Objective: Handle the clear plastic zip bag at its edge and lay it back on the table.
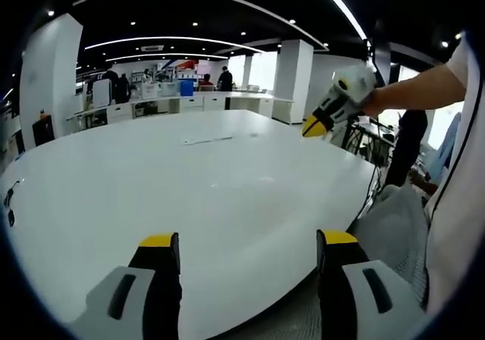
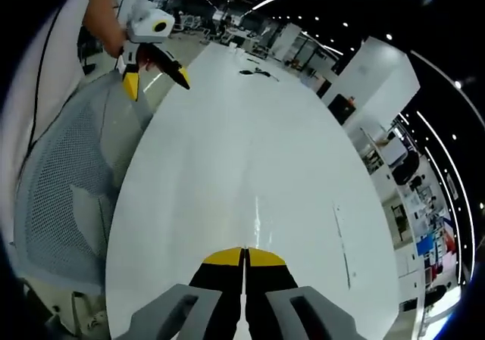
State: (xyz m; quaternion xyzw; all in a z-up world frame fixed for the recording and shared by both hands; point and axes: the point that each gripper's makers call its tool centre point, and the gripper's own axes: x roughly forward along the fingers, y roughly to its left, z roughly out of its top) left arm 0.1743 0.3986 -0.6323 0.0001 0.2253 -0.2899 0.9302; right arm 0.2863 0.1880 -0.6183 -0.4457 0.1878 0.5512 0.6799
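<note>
— Over the white table (image 1: 151, 181): left gripper (image 1: 246, 241) spread wide, holding nothing.
— Right gripper (image 2: 244, 258) pressed closed. Clear zip bag (image 1: 207, 139) flat mid-table, well apart from both.

A clear zip bag (image 1: 207, 139) lies flat on the white table (image 1: 151, 196).

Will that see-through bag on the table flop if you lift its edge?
Probably floppy: the clear bag lies thin and flat on the white table. Likely light, and may slide on that glossy top.
</note>
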